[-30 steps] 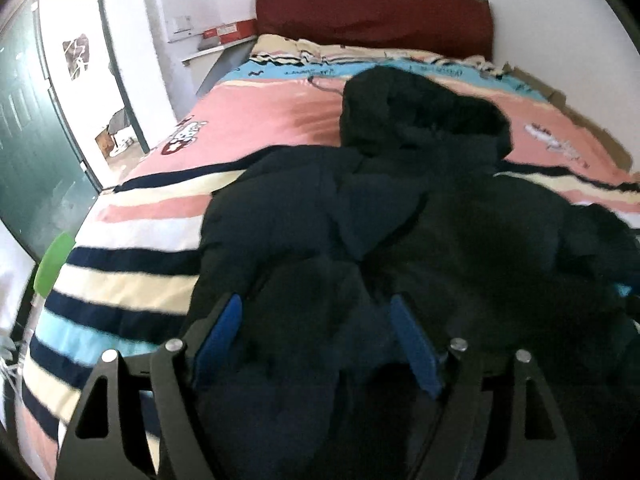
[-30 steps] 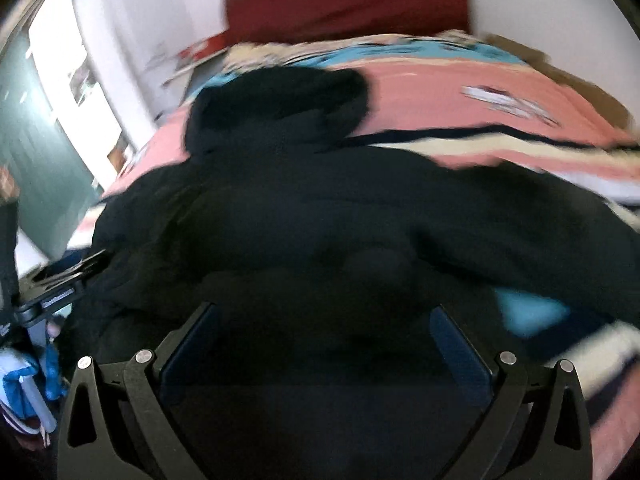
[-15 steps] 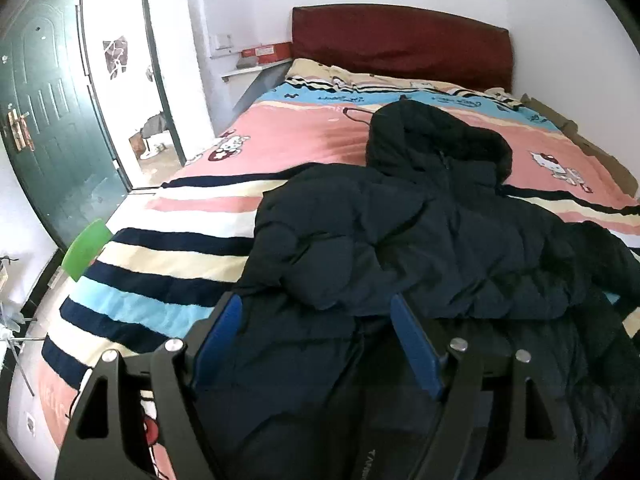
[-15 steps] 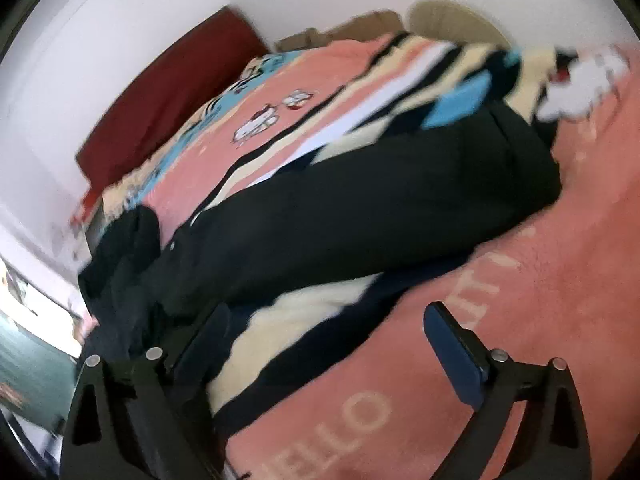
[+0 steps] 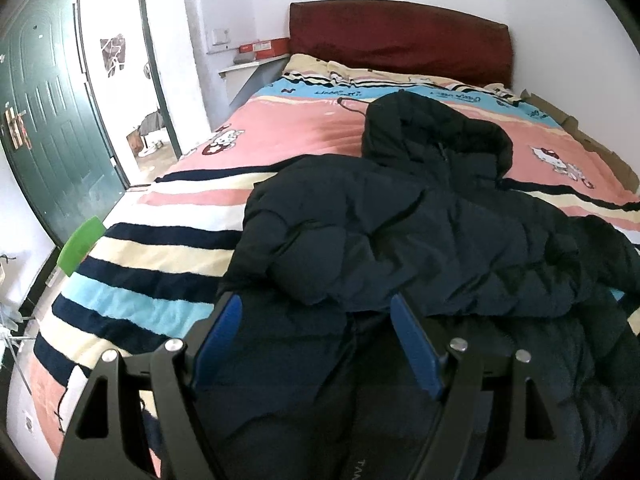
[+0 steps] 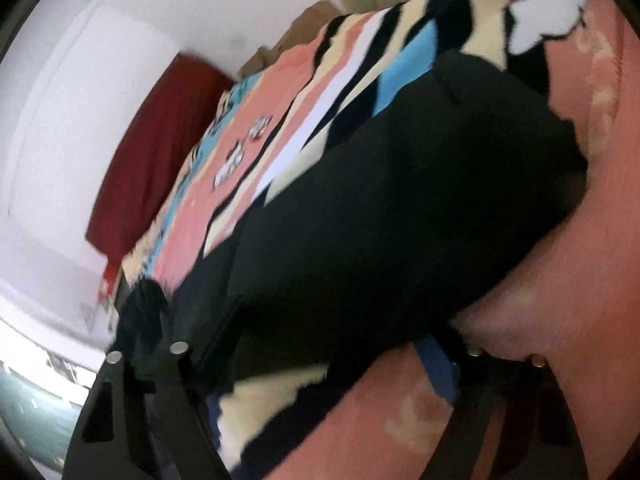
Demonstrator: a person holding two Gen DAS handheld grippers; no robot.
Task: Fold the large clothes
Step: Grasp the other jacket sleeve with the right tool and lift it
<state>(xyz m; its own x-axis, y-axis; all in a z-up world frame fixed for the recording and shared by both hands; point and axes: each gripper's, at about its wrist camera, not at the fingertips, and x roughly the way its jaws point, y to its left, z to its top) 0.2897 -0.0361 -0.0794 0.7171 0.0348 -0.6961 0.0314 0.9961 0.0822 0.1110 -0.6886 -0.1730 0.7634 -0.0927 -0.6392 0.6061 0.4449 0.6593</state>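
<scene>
dark navy puffer jacket (image 5: 400,248) sprawls on the striped bed (image 5: 160,248) for folding; left gripper (image 5: 316,340) open above it, right gripper (image 6: 320,364) closing around its sleeve.

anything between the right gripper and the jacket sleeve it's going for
Nothing visible. The right gripper sits at the dark padded jacket's outstretched sleeve, its jaws just closing around the sleeve's edge; only the striped pink blanket lies underneath.

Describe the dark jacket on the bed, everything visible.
The dark jacket is a puffy, quilted navy-black coat with a hood pointing toward the red headboard. It lies spread and rumpled on the striped blanket, one sleeve folded across its body, the other stretched out over the blanket.
</scene>
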